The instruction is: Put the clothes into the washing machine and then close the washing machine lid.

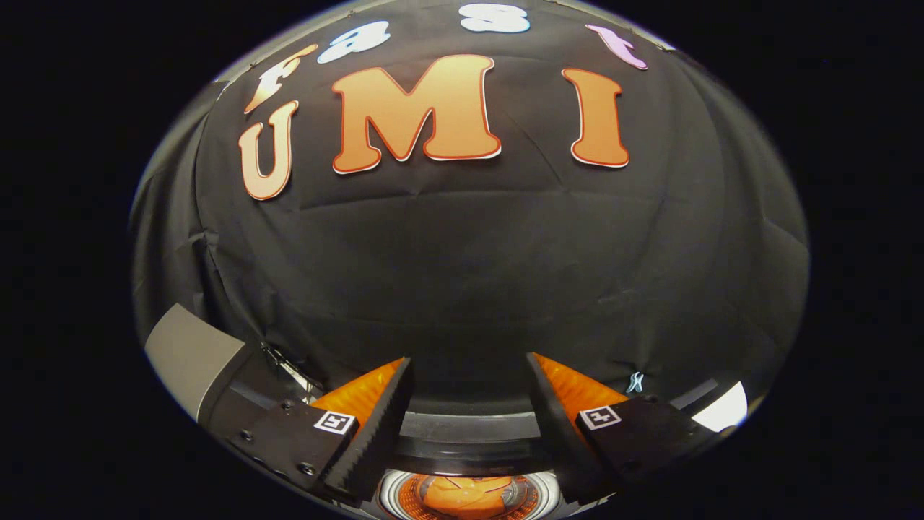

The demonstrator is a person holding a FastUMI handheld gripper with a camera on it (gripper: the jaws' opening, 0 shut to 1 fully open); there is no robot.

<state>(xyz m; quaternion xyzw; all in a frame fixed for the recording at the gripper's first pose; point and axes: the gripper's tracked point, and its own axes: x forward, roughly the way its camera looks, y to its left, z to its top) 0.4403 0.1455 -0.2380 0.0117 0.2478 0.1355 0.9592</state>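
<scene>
My gripper [469, 372] is open, its two orange fingers with black toothed pads [382, 426] spread wide with nothing between them. Low between the fingers lies the washing machine's round drum opening [469, 498] with a shiny rim. An orange piece of clothing [465, 495] lies inside the drum. The machine's dark top panel [469, 426] runs across just behind the opening. The grey lid [191, 357] stands raised to the left of the left finger.
The black booth wall rises close behind the machine. A bright white patch [722, 410] shows beyond the right finger. A small light blue clip [635, 383] hangs on the wall just above the right finger.
</scene>
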